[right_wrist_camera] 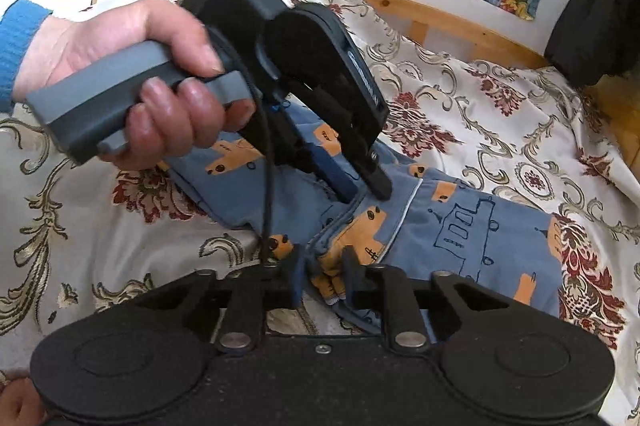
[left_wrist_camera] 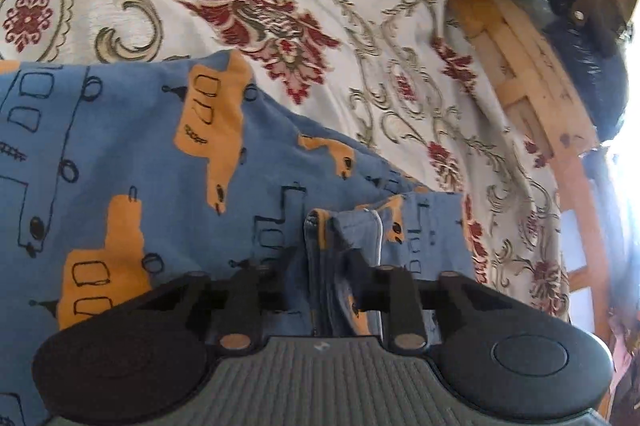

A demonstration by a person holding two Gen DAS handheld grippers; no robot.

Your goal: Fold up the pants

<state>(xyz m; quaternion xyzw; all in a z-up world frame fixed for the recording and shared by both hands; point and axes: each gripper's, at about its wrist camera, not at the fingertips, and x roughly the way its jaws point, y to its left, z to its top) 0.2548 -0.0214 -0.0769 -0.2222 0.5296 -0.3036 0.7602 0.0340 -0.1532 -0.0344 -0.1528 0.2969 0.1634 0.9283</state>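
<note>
Blue pants: the pants [right_wrist_camera: 460, 226] with orange trucks lie on the flowered bedspread [right_wrist_camera: 500, 106], in the middle of the bed, bunched at one end.
Hand: on the left of the right wrist view, a hand [right_wrist_camera: 132, 74] in a blue sleeve [right_wrist_camera: 18, 42] squeezes the grey handle.
Left gripper: the left gripper [left_wrist_camera: 324, 262] pinches a thick bundle of pant edges between its fingers, so it is closed on the cloth. In the other view its tips press down into the bunched part.
Right gripper: the right gripper [right_wrist_camera: 322, 268] also bites a fold of the cloth near the white-trimmed edge, closed on it.
Done: I think the pants are already doubled up, because several layers are stacked in the left gripper.
Left to do: the cloth looks lumpy and not flat. I think this fold needs to be laid down and smoothed, and maybe one more fold made.
Right side: a wooden bed frame [right_wrist_camera: 440, 22] and a dark bag [right_wrist_camera: 592, 14] sit past the bedspread.
</note>
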